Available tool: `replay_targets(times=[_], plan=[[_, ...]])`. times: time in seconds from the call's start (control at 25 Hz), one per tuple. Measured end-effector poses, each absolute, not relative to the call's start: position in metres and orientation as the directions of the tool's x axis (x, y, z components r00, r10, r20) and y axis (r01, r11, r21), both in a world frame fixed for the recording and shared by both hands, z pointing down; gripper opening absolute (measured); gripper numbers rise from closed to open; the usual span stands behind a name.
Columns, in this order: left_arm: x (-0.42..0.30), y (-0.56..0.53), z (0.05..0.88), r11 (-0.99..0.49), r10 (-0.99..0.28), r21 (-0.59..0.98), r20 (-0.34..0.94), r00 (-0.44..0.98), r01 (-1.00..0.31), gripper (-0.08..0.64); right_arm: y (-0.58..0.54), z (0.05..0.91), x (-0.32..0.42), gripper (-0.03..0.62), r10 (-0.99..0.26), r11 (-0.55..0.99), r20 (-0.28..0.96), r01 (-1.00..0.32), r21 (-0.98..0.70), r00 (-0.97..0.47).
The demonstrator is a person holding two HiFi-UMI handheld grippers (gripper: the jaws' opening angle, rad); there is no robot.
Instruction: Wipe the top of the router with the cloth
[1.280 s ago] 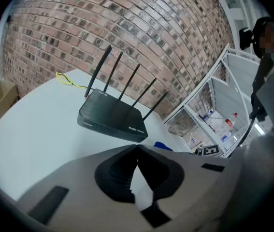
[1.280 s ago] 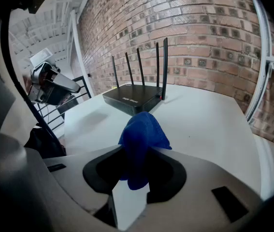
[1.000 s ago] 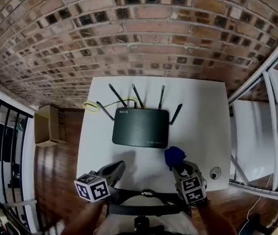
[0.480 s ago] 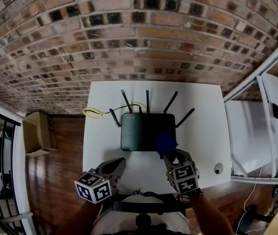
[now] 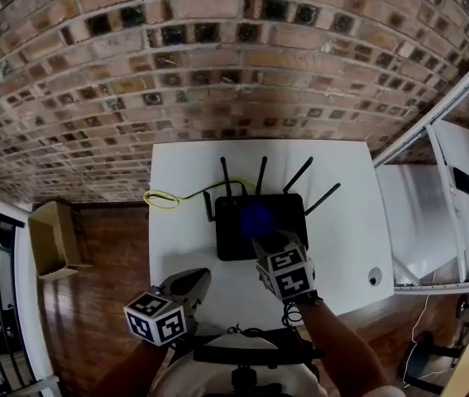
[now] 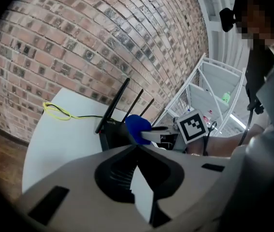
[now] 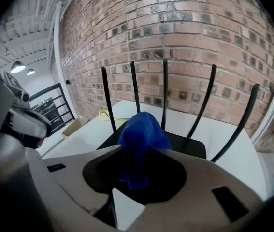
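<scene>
The black router (image 5: 288,213) with several upright antennas stands mid-table near the brick wall. A bunched blue cloth (image 5: 255,216) rests over its top, left of centre, and my right gripper (image 5: 260,236) is shut on it. In the right gripper view the cloth (image 7: 141,134) hangs between the jaws, with the router (image 7: 190,146) just below and behind. My left gripper (image 5: 196,279) hovers over the table's front edge, left of the router, shut on nothing. The left gripper view has the router (image 6: 110,132), the cloth (image 6: 136,125) and the left gripper (image 6: 137,147).
The white table (image 5: 176,246) carries a yellow cable loop (image 5: 161,198) at the router's left and a small round object (image 5: 374,277) at the front right. A cardboard box (image 5: 52,238) sits on the wooden floor at left. White shelving (image 5: 433,213) stands at right.
My right gripper has carried the blue cloth forward and leftward, from the table in front of the router onto its top. The left gripper has stayed near the front edge.
</scene>
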State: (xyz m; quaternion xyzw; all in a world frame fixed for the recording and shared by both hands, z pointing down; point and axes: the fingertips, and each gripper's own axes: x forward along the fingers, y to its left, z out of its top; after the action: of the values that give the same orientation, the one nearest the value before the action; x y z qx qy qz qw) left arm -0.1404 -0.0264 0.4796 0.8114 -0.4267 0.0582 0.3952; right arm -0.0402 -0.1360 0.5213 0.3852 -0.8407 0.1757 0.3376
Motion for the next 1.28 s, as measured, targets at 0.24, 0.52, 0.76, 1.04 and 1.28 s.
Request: replay_targets(times=[0.24,0.52,0.76,1.04,1.28], plan=[[-0.156,-0.029,0.483,-0.232,-0.697,0.594,0.452,0.557,-0.771,0.032,-0.157,0.529,-0.079,0.129,-0.476,0.671,0.716,-0.737,-0.080,-0.511],[-0.149,-0.023,0.482,-0.187,-0.714,0.593,0.466,0.523,-0.784,0.032,-0.172,0.535,-0.120,0.129,-0.381,0.726,0.761,-0.680,-0.105,-0.525],[-0.139,-0.025,0.478,-0.171,-0.731,0.576,0.471,0.495,-0.800,0.032,-0.172,0.558,-0.110,0.129,-0.322,0.714,0.816,-0.689,-0.123,-0.480],[-0.122,-0.032,0.479,-0.182,-0.720,0.569,0.478,0.503,-0.801,0.032,-0.188,0.563,-0.059,0.129,-0.354,0.637,0.831,-0.761,-0.122,-0.429],[-0.099,-0.036,0.479,-0.214,-0.695,0.574,0.479,0.536,-0.790,0.032,-0.200,0.564,-0.006,0.129,-0.400,0.556,0.836,-0.825,-0.105,-0.375]])
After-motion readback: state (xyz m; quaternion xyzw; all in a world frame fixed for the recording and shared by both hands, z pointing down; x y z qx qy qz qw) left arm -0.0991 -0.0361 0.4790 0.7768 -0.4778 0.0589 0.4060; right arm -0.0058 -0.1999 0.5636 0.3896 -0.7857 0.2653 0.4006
